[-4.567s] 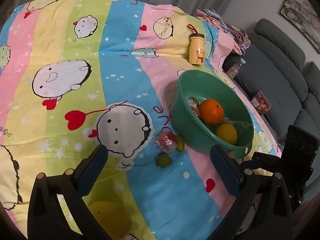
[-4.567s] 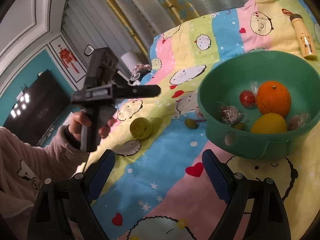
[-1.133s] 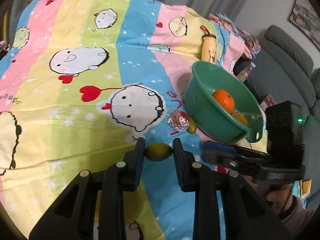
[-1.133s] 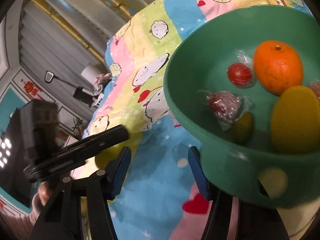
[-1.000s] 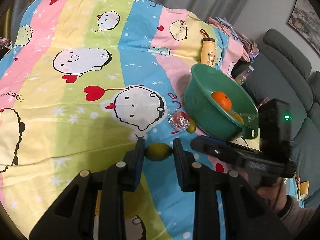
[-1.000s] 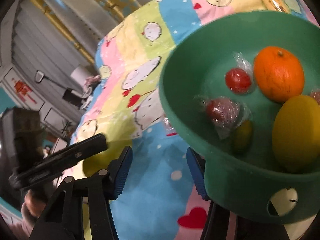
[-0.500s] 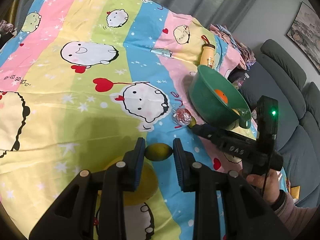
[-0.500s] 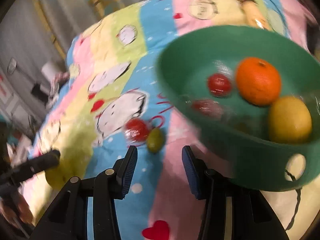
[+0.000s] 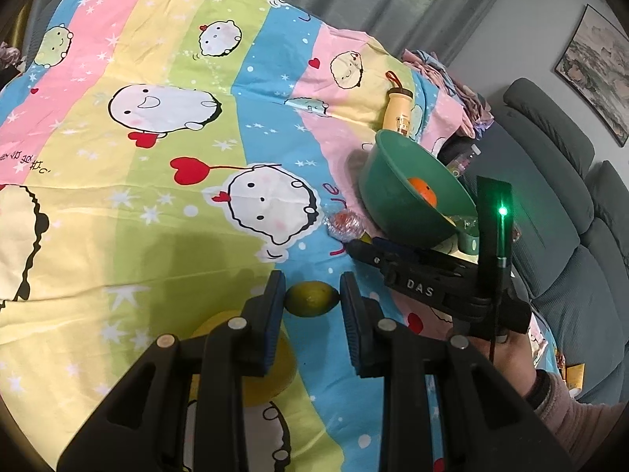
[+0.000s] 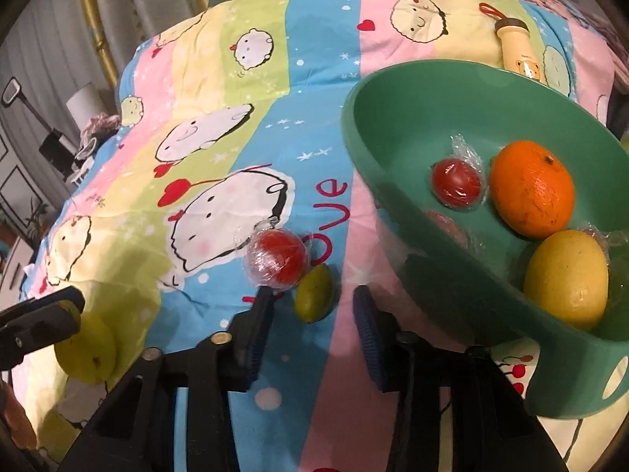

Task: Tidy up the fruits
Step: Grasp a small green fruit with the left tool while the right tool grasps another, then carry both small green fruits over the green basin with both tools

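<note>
Step in hand, by judgement: gathering loose fruit from the bedspread point(image 9: 118, 236) for the green bowl point(image 10: 393, 149). Small lime point(image 9: 311, 299) pinched between the pads of the left gripper point(image 9: 312, 301), clear of the cloth, short of the bowl. Second lime point(image 10: 314, 293) lying on the bedspread just beside the wrapped red fruit point(image 10: 277, 259), near the bowl's outer wall. Right gripper point(image 10: 310, 314) straddling that lime, jaws just closing, pads not yet pressing. Next move calls for: closing on the lime without catching the wrapper, then lifting over the rim. Against a second earlier: right gripper swung off the bowl to the loose fruit; left grip unchanged.
</note>
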Tool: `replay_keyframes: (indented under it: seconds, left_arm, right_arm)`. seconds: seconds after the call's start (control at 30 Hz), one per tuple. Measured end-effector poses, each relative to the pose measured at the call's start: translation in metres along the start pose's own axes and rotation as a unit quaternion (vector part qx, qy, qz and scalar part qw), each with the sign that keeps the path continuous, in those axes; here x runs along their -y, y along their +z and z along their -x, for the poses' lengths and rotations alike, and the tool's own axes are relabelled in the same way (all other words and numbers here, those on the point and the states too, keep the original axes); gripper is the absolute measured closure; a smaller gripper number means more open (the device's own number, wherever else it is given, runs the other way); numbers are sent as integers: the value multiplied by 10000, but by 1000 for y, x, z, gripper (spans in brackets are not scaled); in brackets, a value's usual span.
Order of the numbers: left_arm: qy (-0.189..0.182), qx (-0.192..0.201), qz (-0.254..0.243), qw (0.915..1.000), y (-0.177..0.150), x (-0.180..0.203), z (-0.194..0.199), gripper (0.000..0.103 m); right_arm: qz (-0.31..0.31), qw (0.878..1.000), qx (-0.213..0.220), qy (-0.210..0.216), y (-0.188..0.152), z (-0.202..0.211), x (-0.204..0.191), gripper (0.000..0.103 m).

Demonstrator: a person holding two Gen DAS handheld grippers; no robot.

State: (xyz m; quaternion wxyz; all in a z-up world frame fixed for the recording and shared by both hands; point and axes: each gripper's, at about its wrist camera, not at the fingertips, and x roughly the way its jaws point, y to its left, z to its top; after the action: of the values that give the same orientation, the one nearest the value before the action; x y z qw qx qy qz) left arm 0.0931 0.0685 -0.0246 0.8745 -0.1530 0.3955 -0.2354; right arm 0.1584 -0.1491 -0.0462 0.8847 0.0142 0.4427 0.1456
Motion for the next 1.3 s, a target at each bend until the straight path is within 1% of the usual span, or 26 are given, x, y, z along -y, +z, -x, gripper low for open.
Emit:
replay_keyframes:
  seconds: [0.03, 0.13, 0.2, 0.33, 0.43, 0.5, 0.57, 0.7, 0.9, 1.03, 1.13, 1.3]
  left_arm:
    - [6, -8, -8, 10000, 0, 1, 0, 75]
    - [1, -21, -1, 10000, 1, 1, -1, 75]
    - [6, -10, -15, 10000, 1, 2, -1, 75]
    - [0, -10, -66, 10000, 1, 4, -1, 75]
    - [-19, -21, -102, 9999, 1, 8, -1, 75]
    - [-37, -42, -131, 9999, 1, 11, -1, 75]
    - [-50, -58, -166, 9998, -1, 16, -2, 75]
    - [-58, -101, -258, 9996, -1, 26, -4, 75]
    - [-77, -105, -394, 9991, 2, 44, -5, 75]
    - [-100, -63, -471, 9988, 10, 56, -2, 75]
    - [-165, -8, -549, 9984, 17, 69, -2, 75]
    - [-325, 14, -619, 9976, 31, 90, -10, 75]
  right_arm:
    - [-16, 10000, -3, -5, 1, -1, 0, 72]
    - [-30, 10000, -7, -6, 2, -2, 1, 76]
    - [-20, 10000, 5, 84, 2, 0, 2, 81]
    - [-52, 9997, -23, 256, -3, 7, 5, 81]
    - [-208, 9987, -60, 459, -9, 15, 11, 81]
    - [-346, 9972, -95, 652, -13, 20, 16, 81]
    - [-535, 9939, -120, 952, -17, 27, 22, 81]
    - [-457, 9910, -73, 1259, -22, 47, 19, 81]
    - [-446, 9866, 139, 1562, -18, 71, 18, 81]
    - [-499, 9831, 414, 1709, -15, 92, 26, 81]
    - [-527, 9816, 615, 1730, -12, 107, 36, 81]
    - [-741, 9774, 950, 1736, -8, 129, 65, 81]
